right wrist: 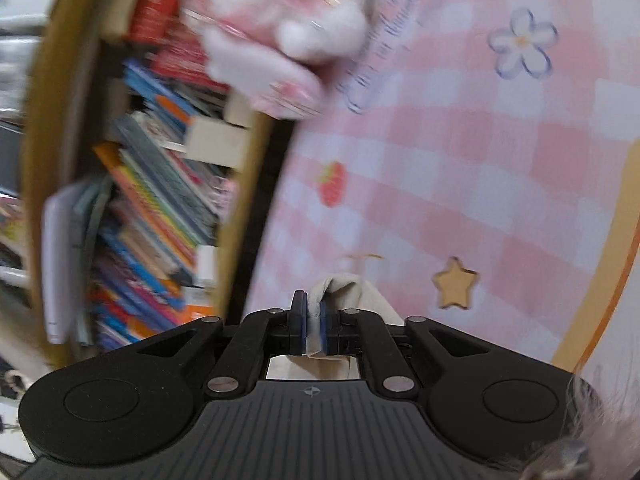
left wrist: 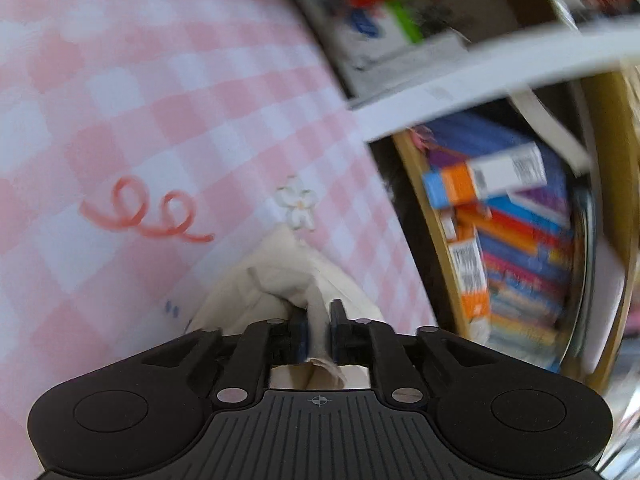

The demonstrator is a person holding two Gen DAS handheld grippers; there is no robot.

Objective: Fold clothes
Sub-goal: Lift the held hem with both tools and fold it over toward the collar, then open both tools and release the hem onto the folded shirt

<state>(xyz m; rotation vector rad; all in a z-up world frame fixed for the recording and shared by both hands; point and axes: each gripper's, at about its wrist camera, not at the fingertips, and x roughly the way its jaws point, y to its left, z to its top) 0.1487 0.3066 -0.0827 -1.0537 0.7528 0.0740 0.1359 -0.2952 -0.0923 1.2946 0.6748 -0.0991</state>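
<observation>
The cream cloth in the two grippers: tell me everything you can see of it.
The cream cloth is plain, off-white, woven-looking fabric, bunched and creased. The left gripper pinches one fold of it between shut pads; the right gripper pinches another part, with a stitched hem edge showing there. It hangs over the pink checked sheet. Its full shape is hidden.

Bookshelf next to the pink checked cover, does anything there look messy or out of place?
Yes. The books are stacked unevenly and lean at different angles, some lying across others, and a white plush toy sits at the cover's edge, overhanging the shelf. Motion blur hides finer detail.
</observation>
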